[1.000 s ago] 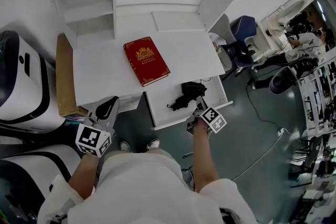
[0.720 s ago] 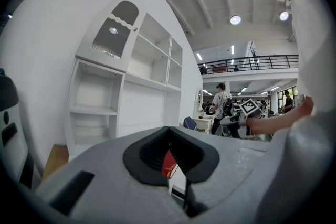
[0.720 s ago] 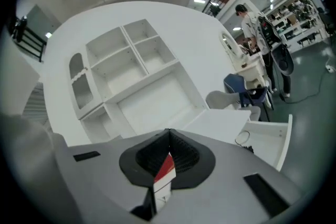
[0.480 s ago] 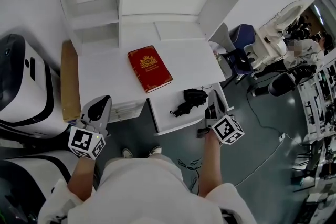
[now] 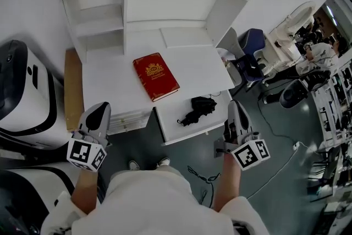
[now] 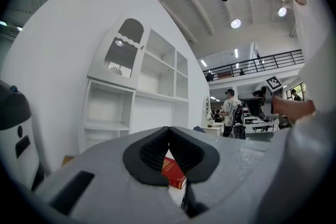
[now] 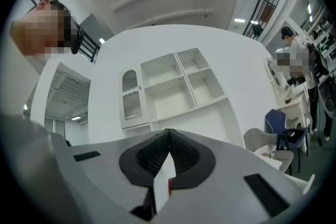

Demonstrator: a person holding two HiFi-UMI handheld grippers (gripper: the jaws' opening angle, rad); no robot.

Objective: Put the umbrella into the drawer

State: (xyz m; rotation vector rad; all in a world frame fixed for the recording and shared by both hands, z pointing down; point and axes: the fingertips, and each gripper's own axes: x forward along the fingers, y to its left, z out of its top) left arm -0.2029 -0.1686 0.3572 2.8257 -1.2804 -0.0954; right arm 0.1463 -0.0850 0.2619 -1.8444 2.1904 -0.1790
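Umbrella (image 5: 197,109): black, folded, lying in the open drawer (image 5: 169,125) of the desk (image 5: 110,77); probably light, soft canopy, stiff core, best taken mid-body; left tongs (image 5: 101,106) and right tongs (image 5: 234,103) closed, empty.

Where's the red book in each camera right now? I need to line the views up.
Head view: the red book lies flat on the white desk, near the picture's centre.
Left gripper view: the book shows low centre, only partly visible.
Right gripper view: only a thin red sliver low centre, probably the book.
Shared landmark: the white shelf unit behind the desk.
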